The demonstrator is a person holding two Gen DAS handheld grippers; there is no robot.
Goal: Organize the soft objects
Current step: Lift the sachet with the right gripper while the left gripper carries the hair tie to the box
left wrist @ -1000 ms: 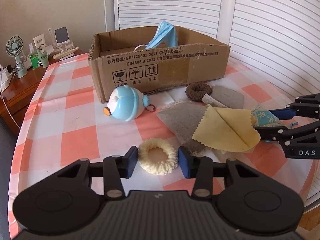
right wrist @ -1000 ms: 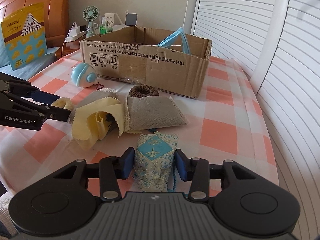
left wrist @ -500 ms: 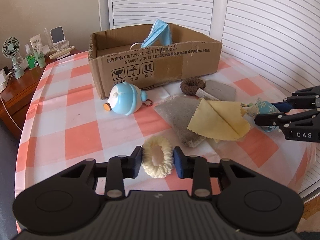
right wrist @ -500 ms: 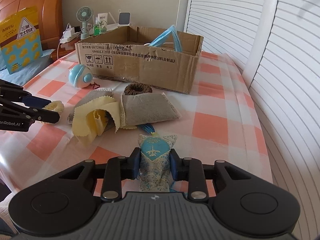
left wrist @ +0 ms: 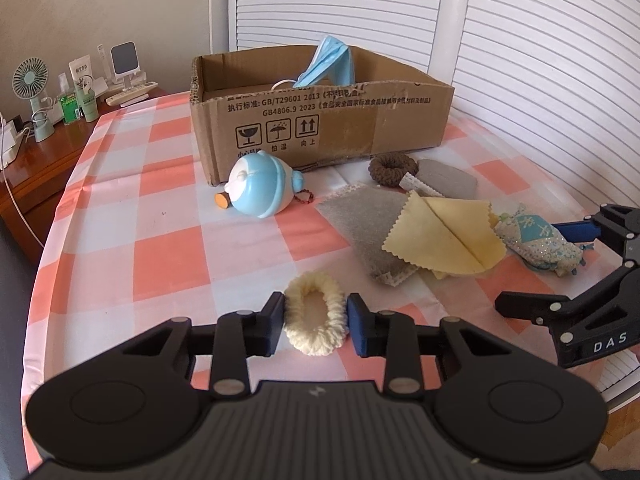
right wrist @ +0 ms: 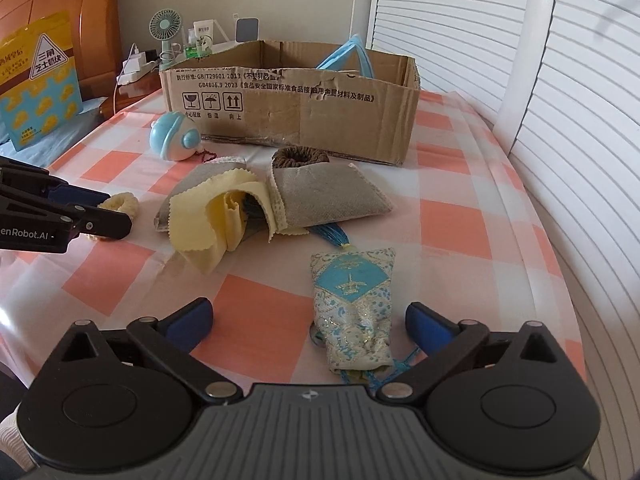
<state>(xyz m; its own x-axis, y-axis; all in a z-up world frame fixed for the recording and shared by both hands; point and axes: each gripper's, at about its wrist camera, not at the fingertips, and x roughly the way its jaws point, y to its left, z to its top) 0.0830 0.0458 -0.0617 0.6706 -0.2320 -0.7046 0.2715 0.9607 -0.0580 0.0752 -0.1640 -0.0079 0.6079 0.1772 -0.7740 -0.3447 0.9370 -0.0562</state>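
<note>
The left tool (left wrist: 316,320) is clamped on the fluffy cream scrunchie (left wrist: 315,313), squeezing it into an oval, likely for carrying to the open cardboard box (left wrist: 320,128) behind. The right tool (right wrist: 308,322) is opening wide, its pads clear of the blue patterned fabric sachet (right wrist: 354,304) lying between them on the checked counter (left wrist: 160,248)

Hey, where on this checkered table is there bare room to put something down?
Free: the tablecloth left of the blue round toy and cardboard box; also the strip right of the blue sachet, toward the shutters. Crowded: the middle, where gray cloths, yellow cloth and brown scrunchie overlap.
</note>
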